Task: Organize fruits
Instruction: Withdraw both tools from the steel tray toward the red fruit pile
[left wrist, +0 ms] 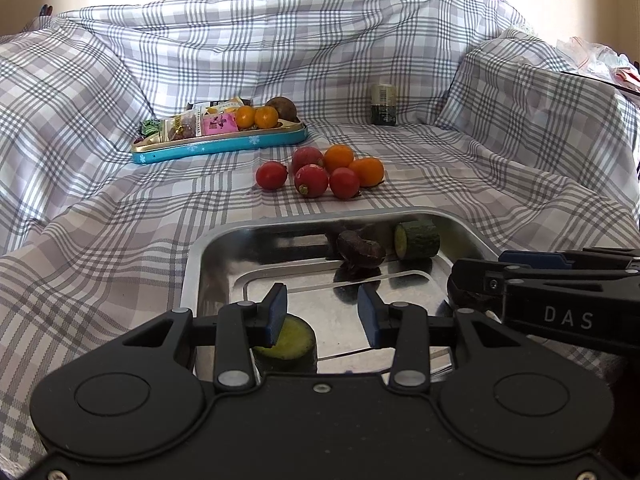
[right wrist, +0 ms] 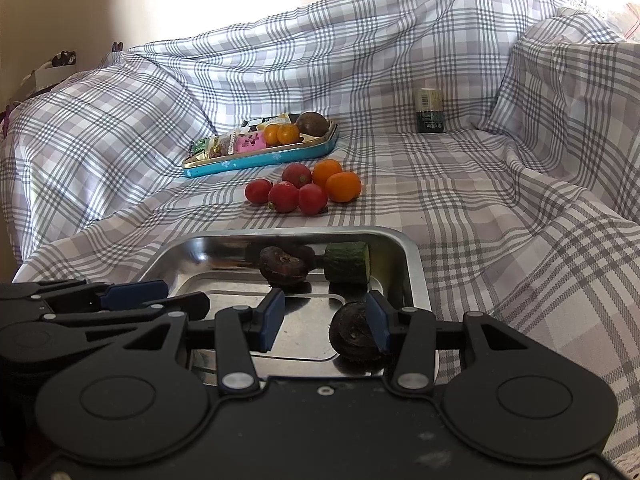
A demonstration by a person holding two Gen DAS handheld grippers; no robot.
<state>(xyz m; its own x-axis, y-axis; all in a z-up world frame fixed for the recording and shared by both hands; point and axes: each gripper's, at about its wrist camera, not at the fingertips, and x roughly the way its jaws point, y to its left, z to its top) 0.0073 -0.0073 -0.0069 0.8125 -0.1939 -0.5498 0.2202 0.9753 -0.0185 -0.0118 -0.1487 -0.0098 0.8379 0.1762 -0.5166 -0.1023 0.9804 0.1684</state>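
While both over steel tray (left wrist: pixel 192 276): left tool (left wrist: pixel 322 314) released above cucumber slice (left wrist: pixel 292 340); right tool (right wrist: pixel 326 320) released, dark beet (right wrist: pixel 352 334) touching right pad; tomato pile (left wrist: pixel 320 172) straight ahead beyond tray

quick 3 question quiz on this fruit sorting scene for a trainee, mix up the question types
1. True or false: the left gripper is shut on a red tomato.
2. Multiple choice: where does the cut green cucumber chunk lie? A) in the shiny steel tray B) in the turquoise snowflake tin C) on the grey plaid cloth
3. Fill in: the loose pile of round produce on the cloth holds four red pieces and ___ orange ones.

Key:
1. False; its jaws are open and empty.
2. A
3. two
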